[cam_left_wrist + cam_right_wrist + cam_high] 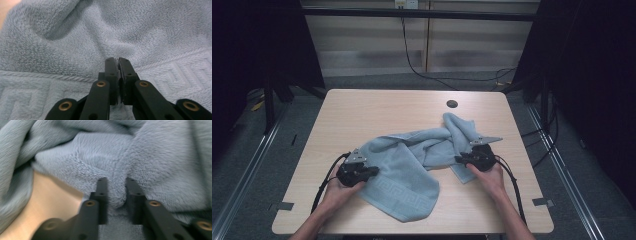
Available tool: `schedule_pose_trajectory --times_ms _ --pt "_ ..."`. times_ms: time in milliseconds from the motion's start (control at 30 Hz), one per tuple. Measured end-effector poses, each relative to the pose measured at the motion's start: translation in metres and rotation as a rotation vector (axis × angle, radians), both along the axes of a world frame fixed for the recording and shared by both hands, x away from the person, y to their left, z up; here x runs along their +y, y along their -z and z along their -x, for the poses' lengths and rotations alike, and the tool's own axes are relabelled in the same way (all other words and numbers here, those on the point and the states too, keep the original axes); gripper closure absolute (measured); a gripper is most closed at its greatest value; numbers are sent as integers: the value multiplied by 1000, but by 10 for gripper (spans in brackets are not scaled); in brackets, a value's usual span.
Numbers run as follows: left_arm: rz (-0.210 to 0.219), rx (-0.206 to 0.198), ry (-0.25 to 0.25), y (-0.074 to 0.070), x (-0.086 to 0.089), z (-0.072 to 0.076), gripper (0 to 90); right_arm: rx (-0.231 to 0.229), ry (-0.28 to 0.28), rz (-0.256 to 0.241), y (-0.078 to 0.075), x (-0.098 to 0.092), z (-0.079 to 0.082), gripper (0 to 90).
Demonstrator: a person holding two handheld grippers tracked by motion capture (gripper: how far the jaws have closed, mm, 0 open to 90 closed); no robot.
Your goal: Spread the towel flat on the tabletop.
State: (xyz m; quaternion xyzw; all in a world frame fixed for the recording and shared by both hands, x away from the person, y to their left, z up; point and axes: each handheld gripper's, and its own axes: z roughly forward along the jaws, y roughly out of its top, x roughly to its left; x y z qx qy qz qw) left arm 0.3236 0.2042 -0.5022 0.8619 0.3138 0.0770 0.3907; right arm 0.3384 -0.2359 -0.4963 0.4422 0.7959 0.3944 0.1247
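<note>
Blue-grey towel [412,165] crumpled on wood table [362,110], L tool [117,61] & R tool [115,182] both pinching its cloth.

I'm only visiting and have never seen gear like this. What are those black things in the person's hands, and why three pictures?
No robot here: a person holds a hand-operated clamp in each hand. The high view looks down on a wooden table with a crumpled blue-grey towel on it. The other two pictures come from small cameras riding on the clamps. The left gripper has its jaws almost together, pinching a thin bit of towel near the patterned border. The right gripper squeezes a thicker fold between its jaws.
</note>
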Motion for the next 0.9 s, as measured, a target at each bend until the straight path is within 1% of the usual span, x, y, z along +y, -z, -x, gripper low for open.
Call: schedule_pose_trajectory --times_ms 33,67,100,167,233,267,333,367,400,467,500,533,600,633,667,700,733,767,800,833,867,900 --pt "16 9 -2 0 5 4 873 -7 12 -4 -3 -5 -4 784" --pt "30 21 5 0 8 5 874 -23 39 -15 -8 -12 -9 795" --pt "39 29 15 0 11 9 876 -31 53 -26 -11 -16 -12 799" --pt "71 35 20 -4 18 16 877 -62 90 -46 -25 -26 -20 804" --pt "104 47 27 -8 22 24 877 -91 117 -57 -37 -32 -26 806" --pt "110 48 38 -9 24 27 877 -114 133 -58 -44 -35 -30 806" --pt "133 47 53 -12 25 33 877 -139 173 -73 -54 -39 -38 805" --pt "152 62 60 -13 25 34 877 -151 201 -76 -56 -40 -41 805" --pt "163 64 63 -14 24 35 877 -153 218 -80 -57 -40 -45 802" --pt "161 63 83 -14 22 37 876 -162 248 -58 -55 -35 -49 772" --pt "163 61 84 -14 21 37 876 -156 244 -67 -54 -33 -50 751" --pt "161 58 88 -14 21 37 875 -144 222 -86 -51 -30 -50 709" --pt "176 56 80 -16 22 36 867 -117 190 -67 -45 -22 -47 605" --pt "193 53 71 -17 23 35 860 -125 189 -53 -44 -18 -42 566" --pt "201 48 66 -19 24 34 840 -136 188 -53 -45 -15 -37 533" --pt "211 39 59 -22 25 33 815 -142 184 -70 -46 -14 -30 523" --pt "225 32 52 -25 27 30 816 -139 170 -92 -48 -13 -23 523" --pt "229 27 47 -27 28 28 805 -143 146 -104 -48 -9 -13 528" --pt "241 20 32 -30 28 25 776 -143 134 -99 -49 -7 -7 523" --pt "243 15 30 -32 29 23 771 -152 128 -77 -50 -3 3 506" --pt "245 10 20 -34 29 20 765 -148 119 -96 -51 -3 8 508" --pt "240 6 8 -35 28 17 739 -138 98 -131 -50 -3 13 515"
